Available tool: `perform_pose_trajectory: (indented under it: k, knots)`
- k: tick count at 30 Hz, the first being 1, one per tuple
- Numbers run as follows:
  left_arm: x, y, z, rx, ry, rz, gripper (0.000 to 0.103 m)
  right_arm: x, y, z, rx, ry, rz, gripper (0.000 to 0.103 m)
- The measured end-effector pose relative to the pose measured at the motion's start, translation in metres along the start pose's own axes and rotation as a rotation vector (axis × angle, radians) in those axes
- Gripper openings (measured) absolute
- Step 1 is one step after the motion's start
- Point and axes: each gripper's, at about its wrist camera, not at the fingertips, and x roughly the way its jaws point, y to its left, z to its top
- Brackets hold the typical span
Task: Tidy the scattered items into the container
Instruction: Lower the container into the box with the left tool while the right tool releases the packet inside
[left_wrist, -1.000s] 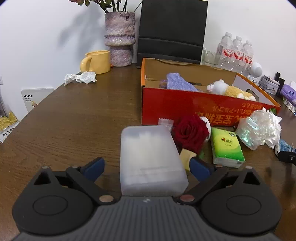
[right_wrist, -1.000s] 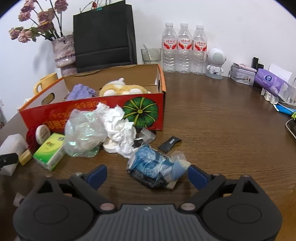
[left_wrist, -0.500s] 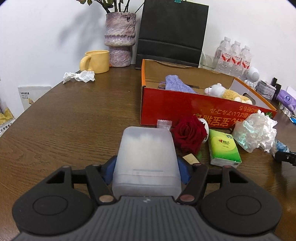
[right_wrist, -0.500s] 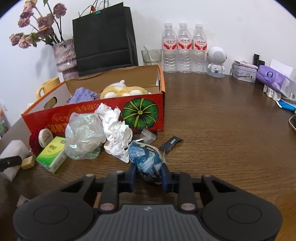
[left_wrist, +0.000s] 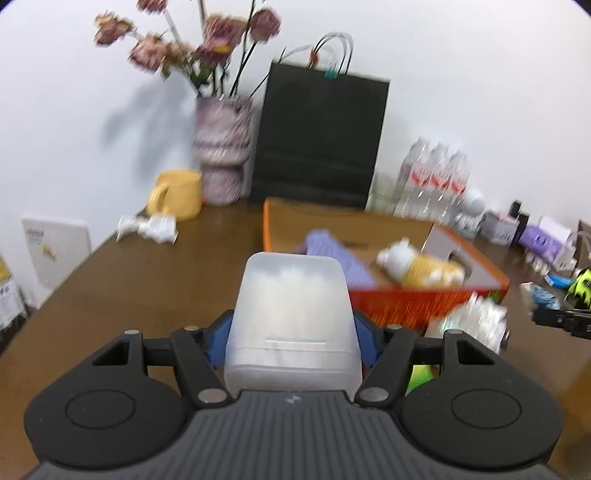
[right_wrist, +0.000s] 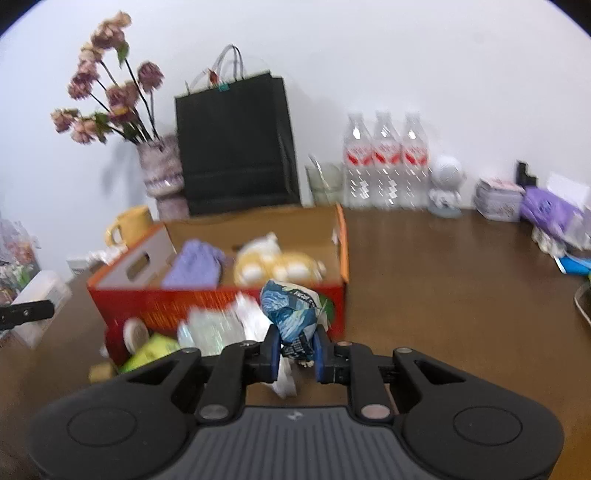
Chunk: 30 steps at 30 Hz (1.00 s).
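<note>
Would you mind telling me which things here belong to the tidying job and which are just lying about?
Part of the job:
- translucent plastic box, held in left gripper
- blue crumpled wrapper, held in right gripper
- orange cardboard box
- green tissue pack

Lying about:
- yellow mug
- black paper bag
- water bottles
- flower vase

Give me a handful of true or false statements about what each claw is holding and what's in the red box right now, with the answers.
1. The left claw is shut on the frosted plastic box. True.
2. The right claw is open and holds nothing. False: it is shut on the crumpled blue wrapper.
3. A plush toy and a purple cloth lie inside the red cardboard box. True.
4. The yellow mug sits inside the red cardboard box. False: it stands on the table, beside the vase.
5. Three water bottles stand behind the red cardboard box. True.
</note>
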Motion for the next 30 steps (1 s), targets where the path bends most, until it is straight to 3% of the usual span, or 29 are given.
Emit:
perform_pose_trajectory:
  k: [4,9,16,24,30]
  knots:
    - [0.017,-0.001,0.039,-0.030,0.013,-0.087,0.067,0.018,0.004,0.033,-0.036,-0.018,0.029,0.016]
    - [0.052,-0.013,0.082,0.004,0.012,-0.100,0.067,0.064,0.005,0.082,-0.048,0.016,0.044,0.016]
    - [0.133,-0.025,0.119,-0.001,0.149,-0.086,0.067,0.152,0.009,0.131,-0.084,0.145,0.012,0.016]
    - [0.222,-0.041,0.113,0.023,0.328,-0.020,0.067,0.239,0.016,0.128,-0.095,0.330,-0.064,0.017]
    - [0.252,-0.048,0.100,0.064,0.393,0.031,0.067,0.269,0.015,0.115,-0.083,0.419,-0.088,0.022]
